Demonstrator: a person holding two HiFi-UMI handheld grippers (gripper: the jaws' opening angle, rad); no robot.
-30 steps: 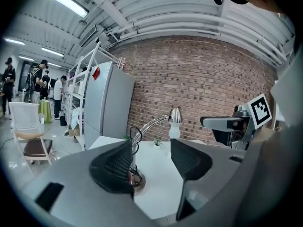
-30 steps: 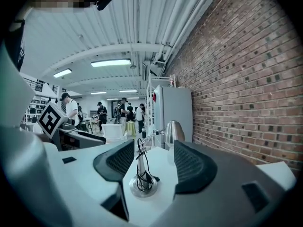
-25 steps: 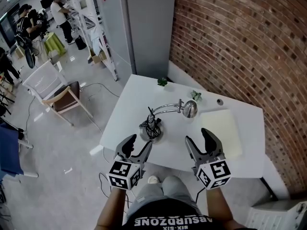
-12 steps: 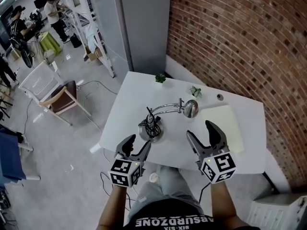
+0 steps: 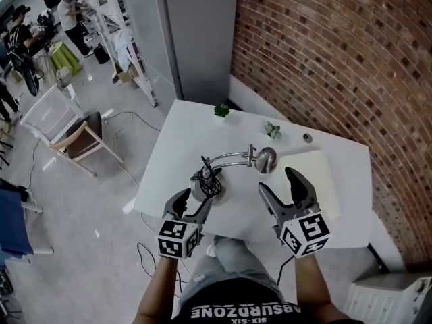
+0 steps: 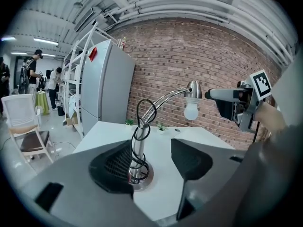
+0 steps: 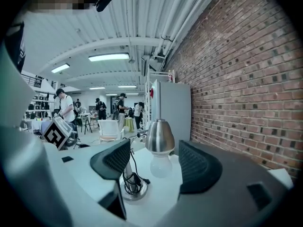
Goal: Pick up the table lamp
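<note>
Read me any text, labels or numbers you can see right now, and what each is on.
"ABSURDZONE": on the person's black shirt; the line below it is cut off by the picture's edge.
Marker cubes: black-and-white patterns, no letters.
Red tag on the grey cabinet: too small to read.
Table lamp: no print visible.

A white desk (image 5: 169, 160) is seen in the middle of the frame. A table lamp (image 5: 229, 157) is stood on its lower left part, the round base (image 5: 200, 193) wound with black cord (image 5: 210, 179) and the shade (image 5: 266, 159) bent toward the centre. A pale mat (image 5: 317, 164) is laid at the right. Along the upper edge a small plant (image 5: 221, 111), a second plant (image 5: 273, 130) and a small dark round thing (image 5: 308, 138) are set.
</note>
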